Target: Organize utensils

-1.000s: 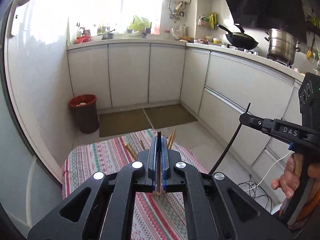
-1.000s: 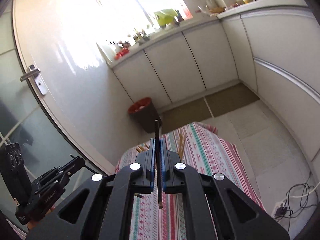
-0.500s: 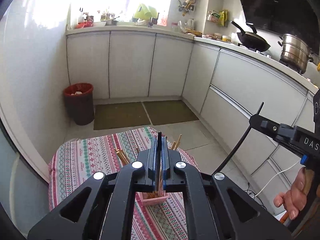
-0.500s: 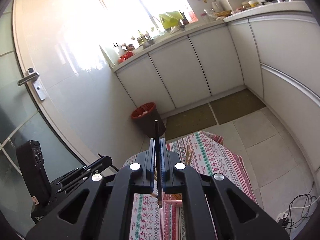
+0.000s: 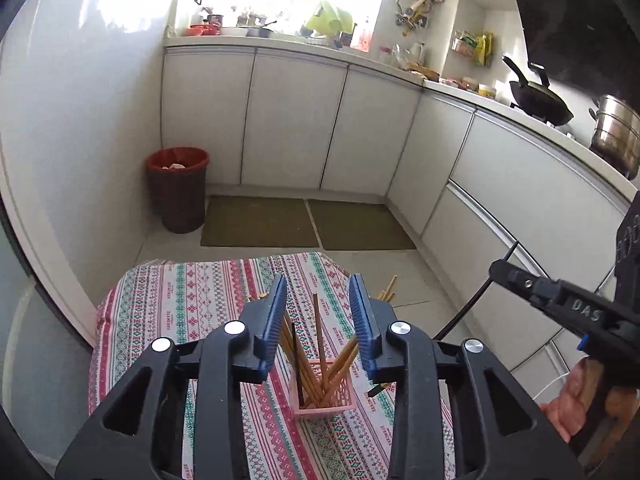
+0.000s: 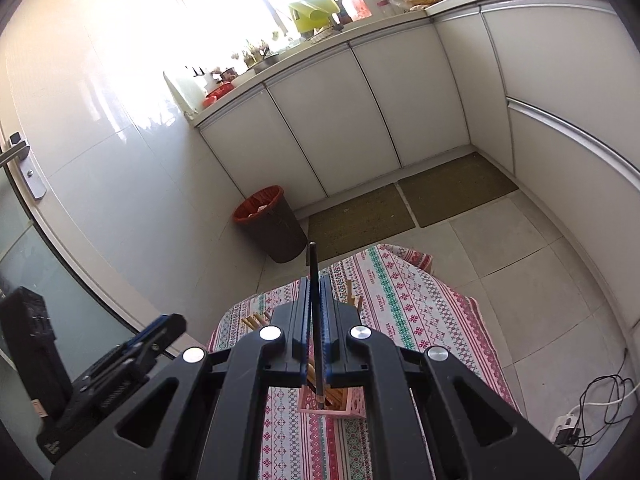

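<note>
A pink slotted holder (image 5: 322,394) stands on the patterned tablecloth (image 5: 192,308) with several wooden chopsticks (image 5: 316,332) and one dark chopstick (image 5: 295,350) upright in it. My left gripper (image 5: 320,300) is open and empty, right above the holder. My right gripper (image 6: 315,292) is shut on a dark chopstick (image 6: 314,320), held upright above the holder (image 6: 332,400). More wooden chopsticks (image 6: 254,320) lie on the cloth beyond the holder.
A red-lined bin (image 5: 177,188) stands on the floor by the wall. White cabinets (image 5: 292,128) line the back and right. Two floor mats (image 5: 308,224) lie past the table. Cables and a power strip (image 6: 588,416) lie on the floor to the right.
My left gripper has opened and let go of its dark chopstick, which now stands in the holder. My right gripper has moved over the holder, still holding its chopstick.
</note>
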{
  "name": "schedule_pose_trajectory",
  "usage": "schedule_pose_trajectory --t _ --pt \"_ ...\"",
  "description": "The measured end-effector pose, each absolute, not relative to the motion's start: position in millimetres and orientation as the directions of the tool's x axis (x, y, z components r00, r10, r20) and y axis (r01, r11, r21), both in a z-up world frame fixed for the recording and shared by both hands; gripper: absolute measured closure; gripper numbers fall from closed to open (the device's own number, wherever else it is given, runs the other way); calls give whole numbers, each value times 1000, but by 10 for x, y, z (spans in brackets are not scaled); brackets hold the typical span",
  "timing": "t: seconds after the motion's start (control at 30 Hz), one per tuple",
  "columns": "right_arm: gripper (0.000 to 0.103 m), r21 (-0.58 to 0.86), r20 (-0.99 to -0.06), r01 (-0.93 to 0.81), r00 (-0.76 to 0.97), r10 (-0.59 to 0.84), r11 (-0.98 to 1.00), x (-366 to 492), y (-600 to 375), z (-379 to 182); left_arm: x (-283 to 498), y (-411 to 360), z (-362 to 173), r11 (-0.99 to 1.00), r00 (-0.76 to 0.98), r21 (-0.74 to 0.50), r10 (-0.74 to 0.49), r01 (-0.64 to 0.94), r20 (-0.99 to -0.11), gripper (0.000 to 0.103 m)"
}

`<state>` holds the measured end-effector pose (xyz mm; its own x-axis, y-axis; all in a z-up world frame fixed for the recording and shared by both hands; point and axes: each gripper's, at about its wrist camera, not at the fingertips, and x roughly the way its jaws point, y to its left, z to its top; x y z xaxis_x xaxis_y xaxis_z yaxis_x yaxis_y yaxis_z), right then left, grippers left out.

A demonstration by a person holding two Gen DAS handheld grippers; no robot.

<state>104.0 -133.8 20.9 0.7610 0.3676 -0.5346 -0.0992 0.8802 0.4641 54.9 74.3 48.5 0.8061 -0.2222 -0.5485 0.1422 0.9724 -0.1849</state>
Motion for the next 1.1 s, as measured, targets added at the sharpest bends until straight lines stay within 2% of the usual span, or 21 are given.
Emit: schedule_pose_trajectory --t 0.23,0.33,0.4,0.43,0.47,0.5,0.53,0.57,0.67,0.73,0.9,1.0,1.1 --pt "98 444 -574 -86 737 357 892 1263 -1085 -11 545 839 473 978 807 -174 -194 116 -557 63" --pt "95 413 -599 -126 708 374 902 1356 -913 -152 531 904 457 979 814 -181 -181 95 -552 58" --pt "85 396 -612 -117 706 356 911 1344 -868 -209 494 960 470 980 830 -188 -163 72 -534 53" --pt "73 395 -611 -116 708 354 911 1324 -867 -210 480 979 474 981 837 -184 -151 62 -525 49" --pt "69 383 -609 -111 716 341 917 1294 -868 -190 444 993 493 984 850 -171 -128 45 -511 46" --pt "69 362 -603 -106 732 319 926 1248 -877 -151 421 995 506 987 859 -158 -106 29 -500 44" --pt "69 345 -595 -102 745 302 933 1203 -886 -113 390 990 524 989 868 -145 -82 12 -489 38" --pt "67 329 -587 -97 758 284 939 1154 -897 -74 344 971 542 992 879 -127 -55 -6 -474 31" --pt "56 280 -567 -69 793 223 957 973 -956 17 230 877 580 996 899 -79 -3 -35 -437 18" --pt "55 246 -562 -55 805 189 968 857 -991 53 137 791 588 998 909 -35 38 -58 -414 9" --pt "38 196 -546 -26 827 131 980 576 -1108 102 -69 602 546 992 920 26 126 -125 -370 7" --pt "24 168 -535 13 841 80 986 387 -1209 91 -167 486 488 988 922 54 155 -146 -356 7" --pt "14 153 -536 55 843 36 987 220 -1319 36 -267 431 398 988 925 26 151 -151 -349 7"
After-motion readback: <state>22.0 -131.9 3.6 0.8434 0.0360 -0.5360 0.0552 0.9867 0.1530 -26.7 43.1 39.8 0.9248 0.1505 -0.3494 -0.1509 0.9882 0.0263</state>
